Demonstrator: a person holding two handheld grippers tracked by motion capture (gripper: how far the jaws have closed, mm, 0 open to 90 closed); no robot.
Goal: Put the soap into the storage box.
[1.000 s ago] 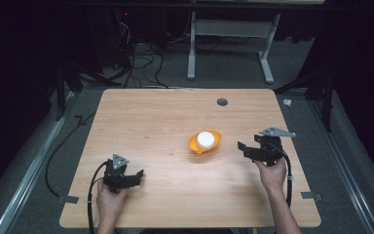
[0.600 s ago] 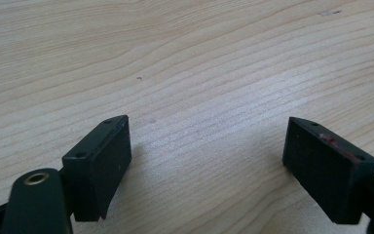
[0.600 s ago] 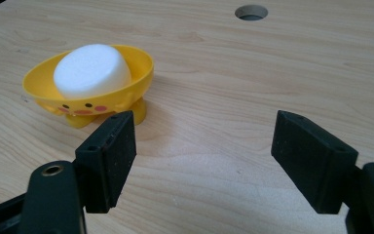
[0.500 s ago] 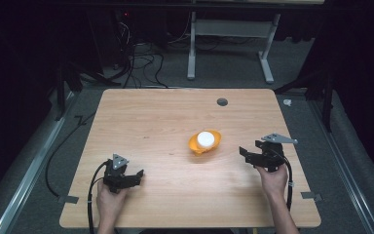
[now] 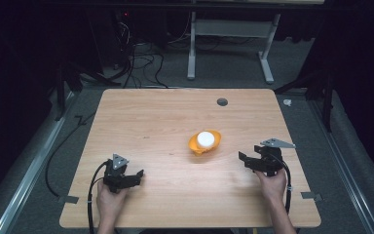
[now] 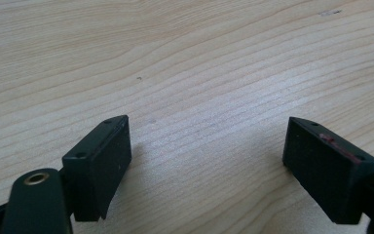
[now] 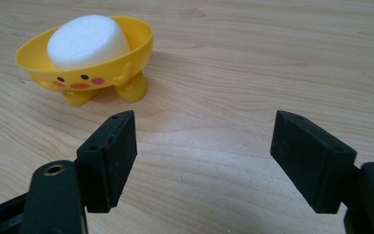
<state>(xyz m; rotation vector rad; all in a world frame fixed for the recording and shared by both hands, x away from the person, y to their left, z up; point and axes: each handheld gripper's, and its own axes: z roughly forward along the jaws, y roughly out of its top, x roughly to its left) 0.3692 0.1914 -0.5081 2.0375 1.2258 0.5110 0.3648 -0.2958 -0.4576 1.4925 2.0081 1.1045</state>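
Fingers (image 6: 97, 168) of the left gripper (image 5: 135, 174) are standing wide apart over bare wood, gripping nothing, near the table's (image 5: 165, 117) front left. Just right of centre, a yellow bowl (image 5: 205, 142) with a painted face is sitting upright, cradling a white puck (image 5: 206, 139). Right gripper (image 5: 243, 158) is hovering near it, jaws gaping, holding nothing.

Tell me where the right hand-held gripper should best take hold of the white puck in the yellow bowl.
Probably the puck's upper sides, coming from above: it stands above the bowl's rim, whose wall covers its lower part. The open right hand-held gripper looks wide enough.
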